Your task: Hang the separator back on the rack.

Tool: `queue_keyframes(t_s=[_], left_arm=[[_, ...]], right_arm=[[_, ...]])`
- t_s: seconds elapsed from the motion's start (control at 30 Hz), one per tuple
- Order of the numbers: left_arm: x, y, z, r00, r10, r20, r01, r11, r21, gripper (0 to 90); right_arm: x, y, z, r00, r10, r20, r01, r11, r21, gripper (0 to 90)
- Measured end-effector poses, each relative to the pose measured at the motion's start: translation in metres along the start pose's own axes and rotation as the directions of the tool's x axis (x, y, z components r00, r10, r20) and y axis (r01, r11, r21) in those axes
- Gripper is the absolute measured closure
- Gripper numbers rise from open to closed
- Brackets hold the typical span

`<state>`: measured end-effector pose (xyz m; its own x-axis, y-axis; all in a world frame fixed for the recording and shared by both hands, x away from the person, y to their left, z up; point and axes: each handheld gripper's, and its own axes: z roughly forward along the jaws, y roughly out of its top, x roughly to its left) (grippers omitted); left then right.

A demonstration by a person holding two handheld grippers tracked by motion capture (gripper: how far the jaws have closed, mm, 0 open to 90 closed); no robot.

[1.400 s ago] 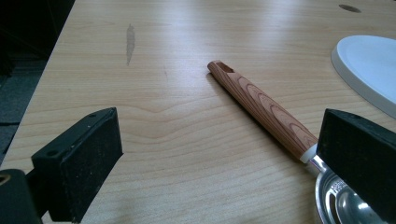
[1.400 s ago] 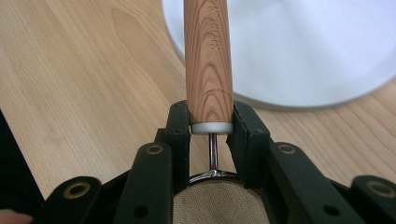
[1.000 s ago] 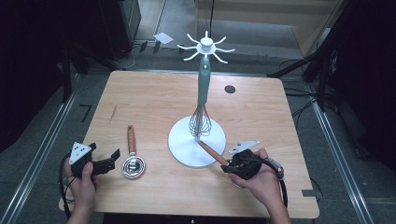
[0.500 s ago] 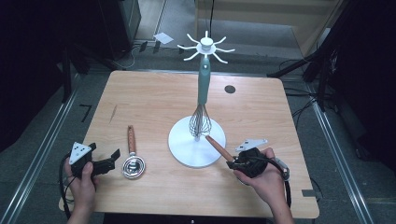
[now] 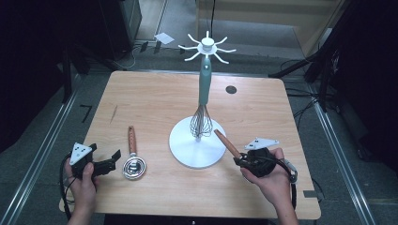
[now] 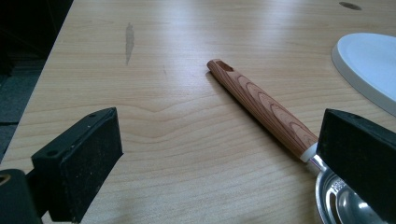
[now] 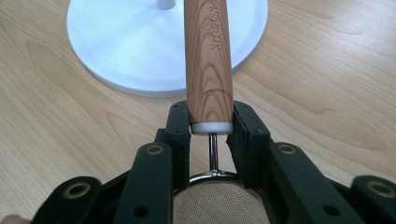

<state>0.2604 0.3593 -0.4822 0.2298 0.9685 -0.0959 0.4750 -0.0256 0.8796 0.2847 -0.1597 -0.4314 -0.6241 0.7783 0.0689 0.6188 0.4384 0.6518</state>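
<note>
Wood-grained and round, the handle of a small mesh strainer stands between the jaws of our right tongs, which pinch it at its lower end, just above the white collar. In the right gripper view the thin metal stem runs down from that collar to the rim of the mesh bowl, which sits low between the arms of the tongs. In the high view the strainer juts up and to the left out of our right tongs, its free end over the rim of the white round base of the utensil stand; we cannot tell whether it touches the base.

On that stand a teal-handled whisk hangs along the pole, its wires just above the base, under a crown of white hooks.

Our left tongs rest at the near left of the tabletop with jaws spread wide and nothing between them. Just beside them lies a metal measuring spoon with a wooden handle, handle pointing away from us. In the left gripper view that spoon lies flat on the tabletop, its shiny bowl partly behind the right-hand jaw.
</note>
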Motion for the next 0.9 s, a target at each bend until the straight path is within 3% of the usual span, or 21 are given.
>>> queue_keyframes(t_s=[0.5,0.9], left_arm=[[0.000,0.000,0.000,1.0000,0.000,0.000,0.000,1.0000,0.001,0.4],[0.000,0.000,0.000,1.0000,-0.002,0.003,0.002,1.0000,0.002,0.4]], right_arm=[[-0.007,-0.001,-0.010,0.9985,0.050,0.024,-0.048,0.996,-0.079,72.1],[-0.009,0.000,-0.022,0.9963,0.083,0.023,-0.078,0.982,-0.172,72.1]])
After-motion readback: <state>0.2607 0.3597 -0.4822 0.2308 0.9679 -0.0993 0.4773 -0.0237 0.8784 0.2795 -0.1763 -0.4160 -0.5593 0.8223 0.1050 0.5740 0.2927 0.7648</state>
